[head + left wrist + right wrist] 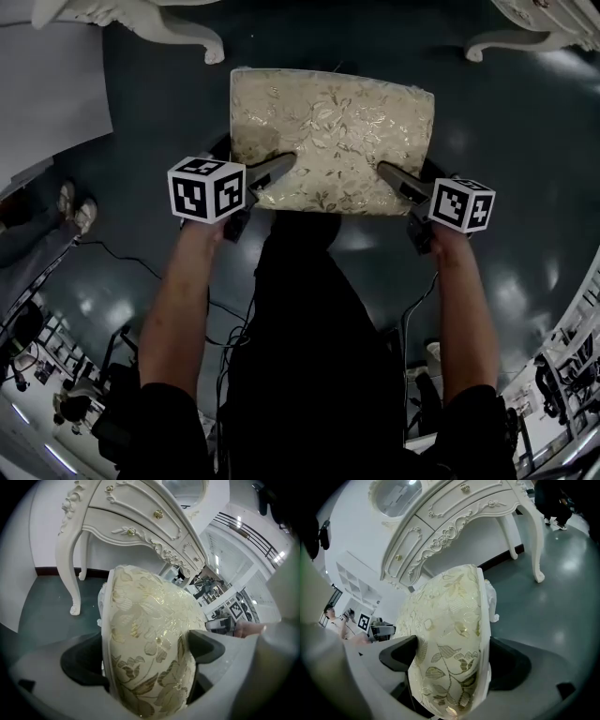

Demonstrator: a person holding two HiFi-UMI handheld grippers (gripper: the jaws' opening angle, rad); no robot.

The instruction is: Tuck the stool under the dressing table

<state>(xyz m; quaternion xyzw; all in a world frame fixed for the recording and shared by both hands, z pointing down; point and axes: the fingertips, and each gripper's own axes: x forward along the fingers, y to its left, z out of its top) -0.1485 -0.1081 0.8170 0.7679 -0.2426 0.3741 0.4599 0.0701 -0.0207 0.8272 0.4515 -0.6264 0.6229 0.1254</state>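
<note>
The stool (330,141), cushioned in gold floral brocade, stands over the dark floor (525,122) just short of the white dressing table (140,522), whose carved legs rise ahead on either side. The left tool (274,174) and right tool (397,178) each pinch a near corner of the cushion. The stool's legs are hidden, so it may be lifted or resting.
</note>
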